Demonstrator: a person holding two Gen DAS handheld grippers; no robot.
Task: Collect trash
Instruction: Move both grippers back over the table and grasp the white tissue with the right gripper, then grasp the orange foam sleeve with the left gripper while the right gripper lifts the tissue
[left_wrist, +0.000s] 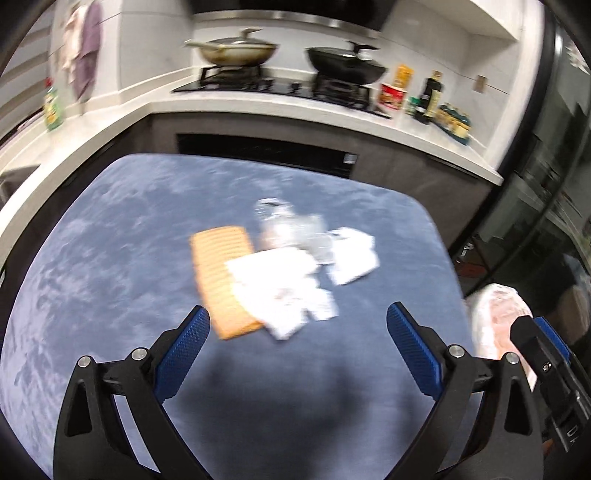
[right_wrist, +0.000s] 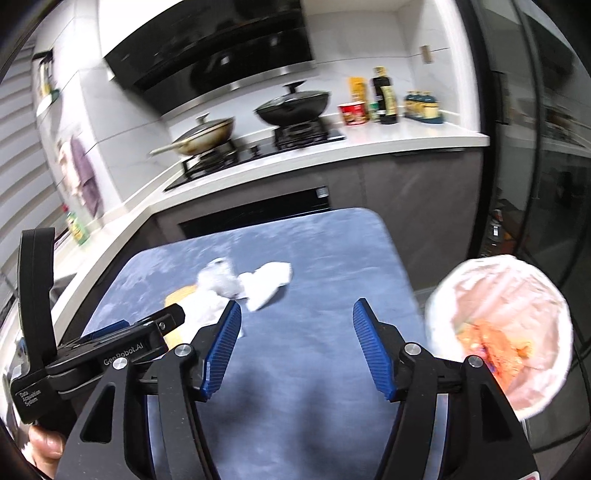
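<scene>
Left wrist view: the left hand-held gripper (left_wrist: 297, 326) gapes wide and empty above crumpled tissues (left_wrist: 284, 291) overlapping an orange card (left_wrist: 218, 273); closing could snag both. The right hand-held gripper (right_wrist: 295, 321) is open, empty.

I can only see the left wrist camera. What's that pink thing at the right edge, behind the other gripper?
Observer: It's a round bin lined with a pink bag, standing beside the blue table.
Operator: Is there anything in it?
Observer: Yes, some orange-red trash lies at the bottom.
Operator: Is the right gripper carrying something?
Observer: No. The right gripper has its jaws open with nothing between them.
</scene>
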